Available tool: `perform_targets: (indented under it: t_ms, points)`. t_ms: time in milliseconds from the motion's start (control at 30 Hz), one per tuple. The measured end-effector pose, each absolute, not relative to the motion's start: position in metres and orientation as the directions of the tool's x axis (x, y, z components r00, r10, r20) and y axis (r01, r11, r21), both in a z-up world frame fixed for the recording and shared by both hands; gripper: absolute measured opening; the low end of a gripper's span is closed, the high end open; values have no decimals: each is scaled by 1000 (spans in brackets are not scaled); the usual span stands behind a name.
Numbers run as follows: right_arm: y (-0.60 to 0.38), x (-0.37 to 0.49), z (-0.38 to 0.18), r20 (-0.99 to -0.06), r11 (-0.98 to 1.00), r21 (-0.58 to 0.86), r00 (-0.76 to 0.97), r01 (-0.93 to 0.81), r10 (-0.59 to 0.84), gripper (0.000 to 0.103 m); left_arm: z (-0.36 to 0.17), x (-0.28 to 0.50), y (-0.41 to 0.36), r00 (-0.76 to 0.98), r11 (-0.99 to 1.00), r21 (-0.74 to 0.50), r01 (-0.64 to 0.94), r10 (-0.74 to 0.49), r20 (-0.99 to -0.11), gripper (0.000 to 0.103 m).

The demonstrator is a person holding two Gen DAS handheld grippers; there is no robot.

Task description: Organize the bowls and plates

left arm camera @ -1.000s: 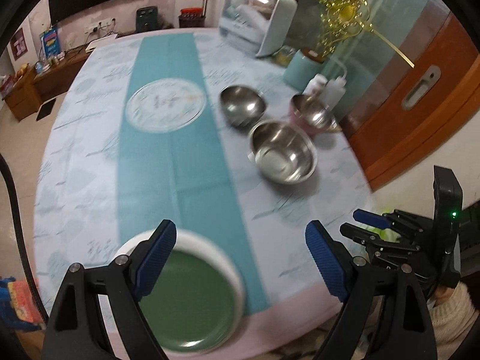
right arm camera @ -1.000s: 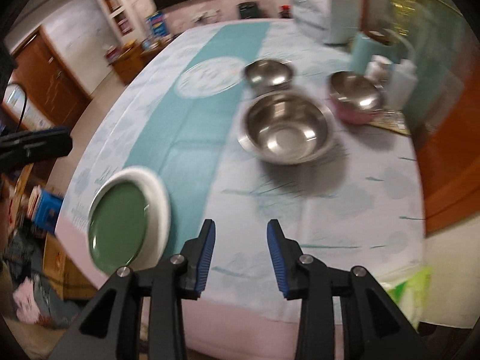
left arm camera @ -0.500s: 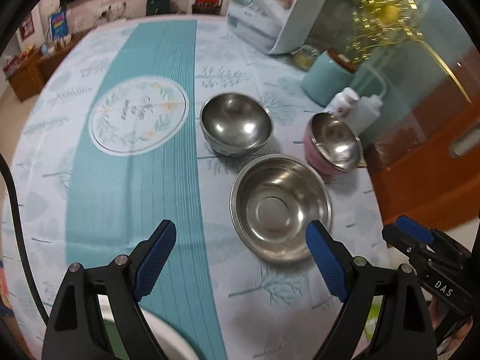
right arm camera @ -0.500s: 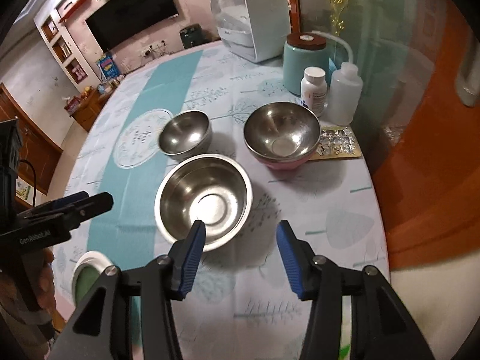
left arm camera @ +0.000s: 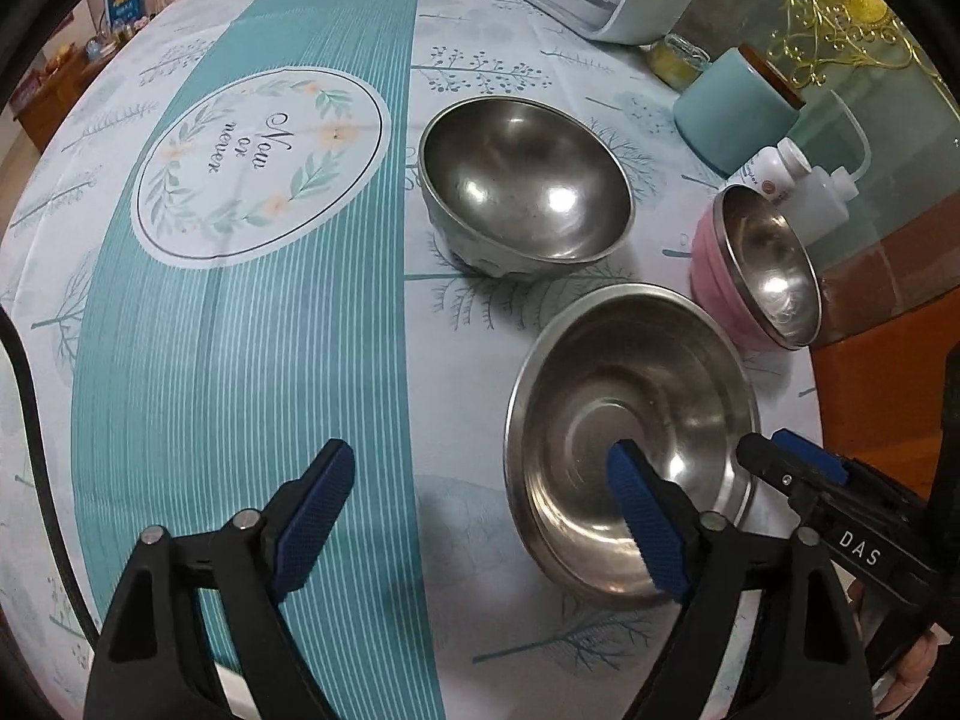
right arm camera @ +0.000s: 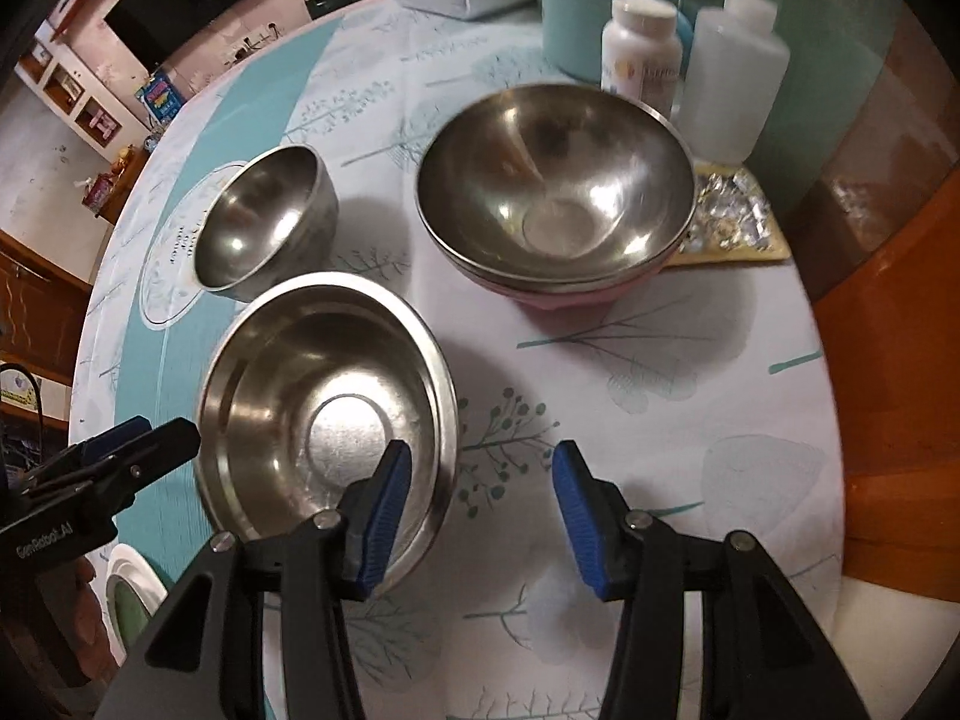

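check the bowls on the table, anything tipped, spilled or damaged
Nothing stands out. The wide steel bowl, the small steel bowl and the steel bowl nested in the pink bowl all sit upright and empty.

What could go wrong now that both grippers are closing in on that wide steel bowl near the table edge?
The left gripper and right gripper each straddle the wide steel bowl's thin rim from opposite sides, so a pad may slip off the slick metal. Uneven pulls might tip it. A shove away could knock it into the small steel bowl or pink-bottomed bowl.
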State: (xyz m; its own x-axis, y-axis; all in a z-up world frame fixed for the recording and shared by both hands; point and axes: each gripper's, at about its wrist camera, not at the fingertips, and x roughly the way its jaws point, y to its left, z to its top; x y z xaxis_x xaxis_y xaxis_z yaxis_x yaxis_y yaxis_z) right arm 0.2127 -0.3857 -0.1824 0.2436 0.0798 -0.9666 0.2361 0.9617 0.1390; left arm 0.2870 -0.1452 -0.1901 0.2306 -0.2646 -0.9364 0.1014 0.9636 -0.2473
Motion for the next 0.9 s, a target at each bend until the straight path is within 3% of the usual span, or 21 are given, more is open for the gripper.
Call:
perform_targets:
  t_ms: [200, 233, 367, 633, 900]
  points:
    - [-386, 216, -191, -965, 955, 184, 227, 234, 130, 23, -202, 293, -148, 180, 949, -295, 111, -311, -933, 47]
    - [-385, 216, -190, -964, 955, 189, 227, 227, 137, 18, -204, 293, -149, 176, 949, -292, 117, -310, -934, 36]
    - [-381, 217, -190, -962, 954, 204, 227, 219, 154, 10, -210, 290, -151, 150, 940, -318, 125, -335, -930, 11]
    - [-380, 210, -185, -959, 952, 210, 234, 222, 157, 10, -201, 279, -162, 160, 947, -273, 170, -300, -941, 8]
    - [-379, 195, -156, -945, 953, 224, 285, 206, 160, 10, -159, 260, -159, 222, 946, -248, 208, -292, -930, 8]
